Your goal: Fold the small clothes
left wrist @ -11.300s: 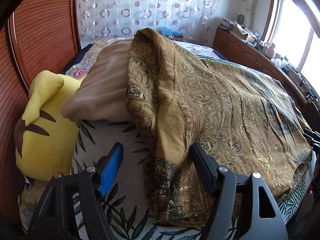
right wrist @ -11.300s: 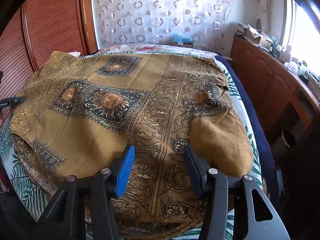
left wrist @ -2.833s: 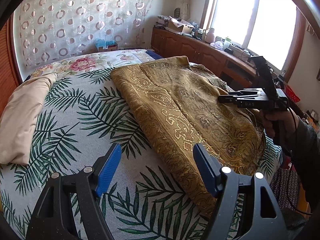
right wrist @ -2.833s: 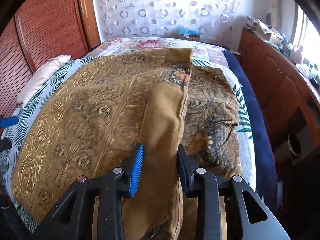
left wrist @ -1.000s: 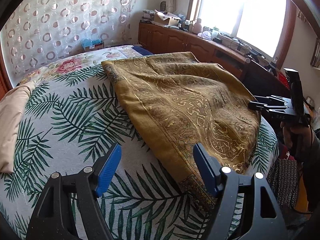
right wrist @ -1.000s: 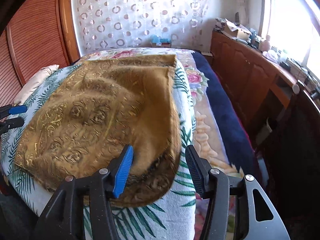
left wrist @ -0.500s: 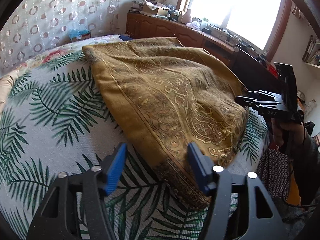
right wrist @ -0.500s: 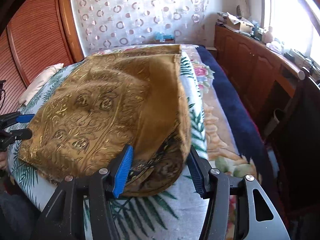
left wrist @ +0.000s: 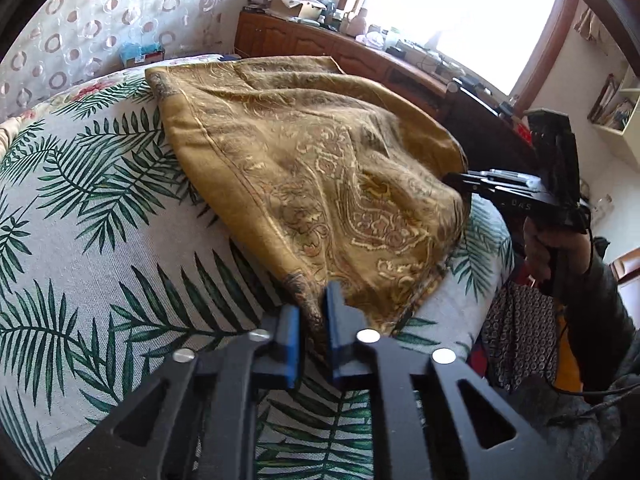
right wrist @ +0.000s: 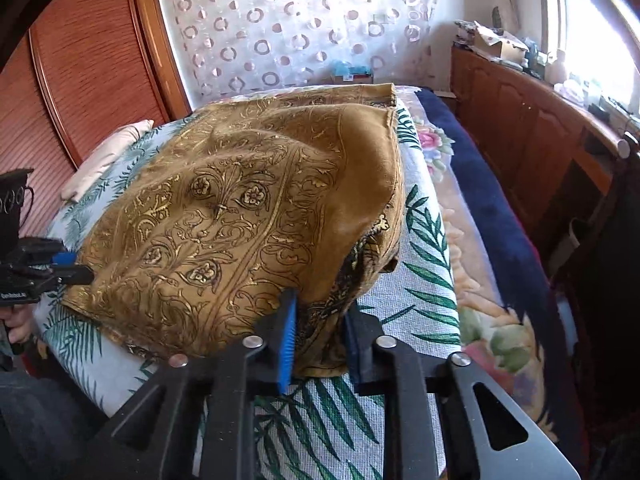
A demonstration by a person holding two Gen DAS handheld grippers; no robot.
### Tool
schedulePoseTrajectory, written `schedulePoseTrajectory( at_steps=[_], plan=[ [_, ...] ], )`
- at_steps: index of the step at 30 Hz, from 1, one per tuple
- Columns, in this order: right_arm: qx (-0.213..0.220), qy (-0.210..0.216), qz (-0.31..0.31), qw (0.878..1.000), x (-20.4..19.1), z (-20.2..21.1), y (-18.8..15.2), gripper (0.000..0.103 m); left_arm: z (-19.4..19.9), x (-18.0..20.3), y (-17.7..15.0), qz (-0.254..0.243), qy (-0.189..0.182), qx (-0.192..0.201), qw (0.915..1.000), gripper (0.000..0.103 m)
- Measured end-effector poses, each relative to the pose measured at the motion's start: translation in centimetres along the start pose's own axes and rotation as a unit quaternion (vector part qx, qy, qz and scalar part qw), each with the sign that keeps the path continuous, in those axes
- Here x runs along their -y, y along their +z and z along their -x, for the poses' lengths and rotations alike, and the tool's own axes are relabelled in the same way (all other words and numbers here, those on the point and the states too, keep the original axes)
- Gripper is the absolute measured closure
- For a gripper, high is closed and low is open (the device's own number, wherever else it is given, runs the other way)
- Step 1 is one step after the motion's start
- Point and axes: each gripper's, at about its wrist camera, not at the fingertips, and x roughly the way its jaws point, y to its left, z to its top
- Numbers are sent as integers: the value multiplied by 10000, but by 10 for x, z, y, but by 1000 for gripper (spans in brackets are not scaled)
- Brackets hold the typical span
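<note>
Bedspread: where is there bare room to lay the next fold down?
The free patch is the palm-leaf bedspread beside the cloth's long hemmed edge, running toward the beige pillow. It is crowded at the near edge, where the left gripper and right gripper each pinch a cloth corner.

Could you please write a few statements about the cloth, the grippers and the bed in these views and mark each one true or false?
1. The left gripper is clamped on a near corner of the gold patterned cloth. True.
2. The right gripper hangs open above the cloth. False: it is shut on the cloth's near edge.
3. The cloth lies on a palm-leaf bedspread. True.
4. The cloth is spread out in a single flat layer. False: it is folded over, layers showing.
</note>
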Motion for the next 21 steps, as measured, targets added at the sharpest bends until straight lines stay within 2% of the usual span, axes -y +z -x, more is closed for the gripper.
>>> schedulePoseTrajectory(
  at_steps=[1,6,10,13,16,21],
  plan=[
    [50,82,-64,9999,2,1,0,96,4,0,2,44,-71,93,9999,96],
    [539,325,-250,9977,9,22,10,100,36,3,24,122,-211,734,9970,96],
    [1001,514,-377,9929,15,40,34,100,52,0,50,127,-176,1082,9939,96],
    [1242,504,-325,9904,17,42,60,100,53,-10,77,204,-135,1258,9918,96],
    [1307,418,-222,9903,22,32,92,100,50,-29,102,355,-122,1380,9897,96],
    [1168,240,-106,9928,26,-1,133,100,37,-56,141,547,-65,1458,9878,96]
  ],
)
